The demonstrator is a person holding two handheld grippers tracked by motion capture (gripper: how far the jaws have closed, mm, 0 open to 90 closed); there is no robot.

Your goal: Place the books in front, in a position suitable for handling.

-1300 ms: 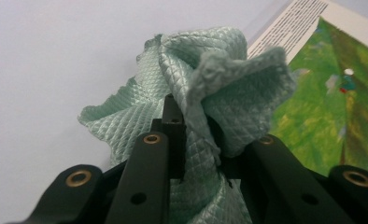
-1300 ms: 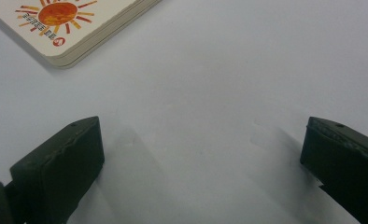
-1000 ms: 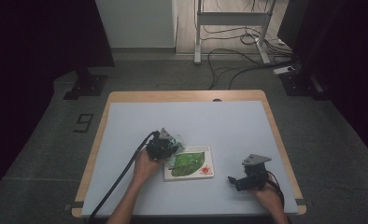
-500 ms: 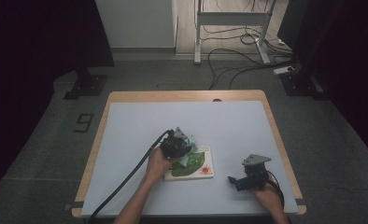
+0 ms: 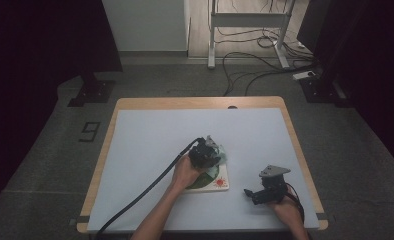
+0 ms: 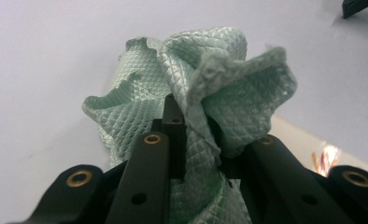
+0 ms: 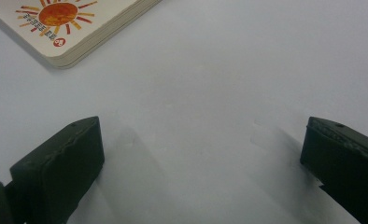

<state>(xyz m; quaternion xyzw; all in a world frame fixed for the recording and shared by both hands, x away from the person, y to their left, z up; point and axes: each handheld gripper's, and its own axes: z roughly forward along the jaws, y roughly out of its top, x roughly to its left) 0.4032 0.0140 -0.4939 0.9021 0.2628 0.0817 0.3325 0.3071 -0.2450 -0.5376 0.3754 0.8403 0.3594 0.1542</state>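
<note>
Cloth (image 6: 205, 88): pale green, diamond-textured weave, bunched and crumpled, folds standing up. Sits over the far end of the book (image 5: 220, 181). Book: thick board pages, white cover with green shape and orange sun, lying flat near the table's (image 5: 145, 135) near edge, right of centre.

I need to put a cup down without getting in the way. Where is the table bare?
The table is bare along its far edge and whole left side, and right of the book up to the far right corner. It is crowded near centre, where the left gripper holds a cloth over the book, and around the right gripper.
</note>
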